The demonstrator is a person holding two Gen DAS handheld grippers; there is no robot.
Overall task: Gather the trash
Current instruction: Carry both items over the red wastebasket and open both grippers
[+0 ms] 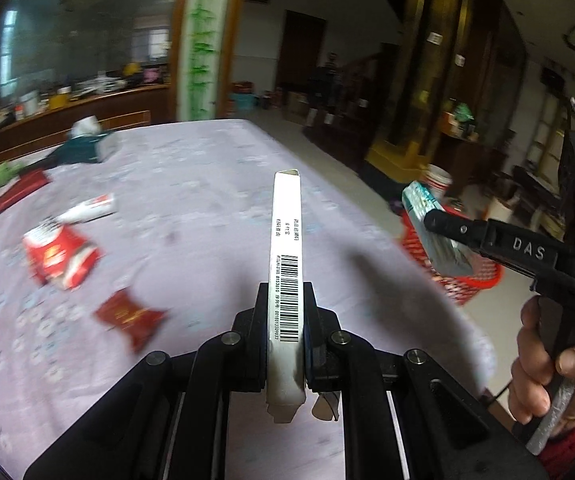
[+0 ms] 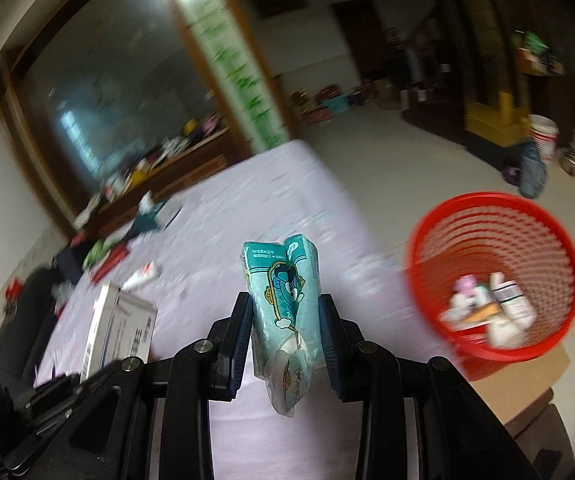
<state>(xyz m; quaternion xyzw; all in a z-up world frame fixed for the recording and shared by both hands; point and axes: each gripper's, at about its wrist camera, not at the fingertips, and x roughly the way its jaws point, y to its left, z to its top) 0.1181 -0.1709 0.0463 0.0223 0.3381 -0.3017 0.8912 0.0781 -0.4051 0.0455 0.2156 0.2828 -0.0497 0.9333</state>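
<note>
A flat white carton (image 1: 286, 280) with a barcode on its narrow edge stands on end, clamped between the jaws of the left claw (image 1: 286, 300) above the worktop (image 1: 207, 200), which wears a pale lilac patterned cloth. A teal tissue pack (image 2: 283, 300) with a cartoon print is pinched in the right claw (image 2: 285, 312), held over the worktop's right edge.

Only the right wrist view looks down into the red mesh basket (image 2: 495, 276) on the floor beside the worktop; it holds white bottles and other blurred litter. In the left wrist view this basket (image 1: 471, 280) shows only as a patch of red mesh behind the right claw (image 1: 435, 220) and the hand (image 1: 555, 364) gripping its handle.

The left wrist view alone shows what remains on the cloth: a crumpled red-and-white wrapper (image 1: 61, 256), a dark red packet (image 1: 129, 316), a white tube (image 1: 89, 208) and, further off, a teal tissue box (image 1: 87, 144). The right wrist view shows the carton (image 2: 121, 328) from its broad side.
</note>
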